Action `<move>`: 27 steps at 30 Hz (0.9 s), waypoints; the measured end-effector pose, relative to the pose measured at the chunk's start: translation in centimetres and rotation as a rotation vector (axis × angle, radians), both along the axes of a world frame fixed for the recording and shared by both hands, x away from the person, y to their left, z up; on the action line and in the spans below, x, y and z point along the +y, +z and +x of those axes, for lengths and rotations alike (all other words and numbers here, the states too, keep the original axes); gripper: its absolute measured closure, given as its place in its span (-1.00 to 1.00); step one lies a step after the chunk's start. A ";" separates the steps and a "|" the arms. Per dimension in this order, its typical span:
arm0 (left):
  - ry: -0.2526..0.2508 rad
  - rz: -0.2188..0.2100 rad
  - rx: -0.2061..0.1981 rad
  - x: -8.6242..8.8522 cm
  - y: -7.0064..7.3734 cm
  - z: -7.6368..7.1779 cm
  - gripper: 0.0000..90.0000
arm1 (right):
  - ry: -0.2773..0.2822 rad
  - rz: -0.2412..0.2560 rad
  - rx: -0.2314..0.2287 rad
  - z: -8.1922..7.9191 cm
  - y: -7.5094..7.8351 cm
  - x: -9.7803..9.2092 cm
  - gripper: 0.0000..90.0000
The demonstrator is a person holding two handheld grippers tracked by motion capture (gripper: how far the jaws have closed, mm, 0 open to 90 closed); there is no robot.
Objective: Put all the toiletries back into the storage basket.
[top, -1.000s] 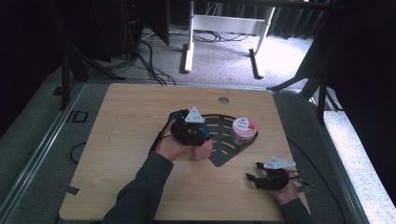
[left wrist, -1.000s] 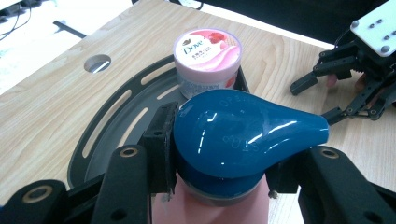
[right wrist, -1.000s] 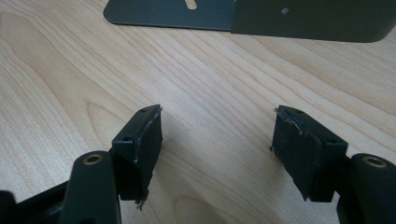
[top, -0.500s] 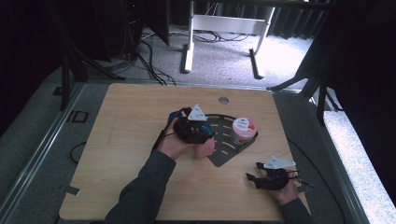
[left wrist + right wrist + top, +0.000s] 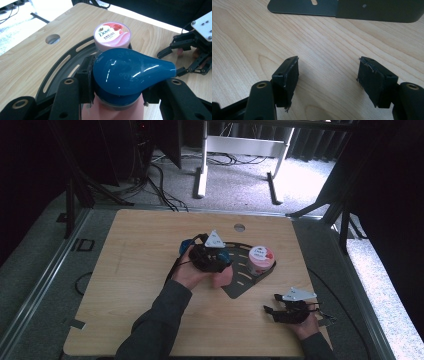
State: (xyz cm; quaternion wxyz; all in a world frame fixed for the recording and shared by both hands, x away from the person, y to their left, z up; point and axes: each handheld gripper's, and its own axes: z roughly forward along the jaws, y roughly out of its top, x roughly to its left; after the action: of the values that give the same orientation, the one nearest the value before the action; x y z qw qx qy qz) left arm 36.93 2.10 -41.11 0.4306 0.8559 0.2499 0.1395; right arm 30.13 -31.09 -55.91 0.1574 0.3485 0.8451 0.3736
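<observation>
Blue-capped pink bottle [image 5: 125,75] sits clamped at the cap between the left gripper [image 5: 120,92] fingers; the right gripper [image 5: 328,80] rests wide apart on wood.

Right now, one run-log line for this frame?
left gripper: shut on pink bottle, blue cap | right gripper: open, idle on table | Dove jar: on black rack

Light poured in from the far side of the room, washing out the floor [image 5: 300,175] beyond the counter [image 5: 145,250] while both side edges of the high view sank into near black. Up close, white glare streaked across the glossy blue cap [image 5: 130,72], and the dark bracket [image 5: 362,10] at the top went slightly soft. The high view was soft and grainy throughout.
</observation>
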 end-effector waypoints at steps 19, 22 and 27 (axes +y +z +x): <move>0.011 -0.017 0.001 -1.3 -0.2 0.9 0.17 | -0.001 0.001 0.001 0.0 0.0 0.0 -0.27; 0.016 -0.018 -0.002 -1.6 -0.2 1.0 0.18 | -0.001 0.001 0.002 0.0 0.0 0.0 -0.27; 0.024 -0.028 -0.003 -1.7 -0.2 1.2 0.18 | -0.001 0.001 0.001 0.0 0.0 0.0 -0.27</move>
State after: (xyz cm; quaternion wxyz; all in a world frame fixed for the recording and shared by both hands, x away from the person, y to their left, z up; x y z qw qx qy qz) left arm 38.10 0.39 -41.31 0.4413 0.8466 0.2613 0.1423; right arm 30.12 -31.08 -55.90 0.1570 0.3493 0.8449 0.3735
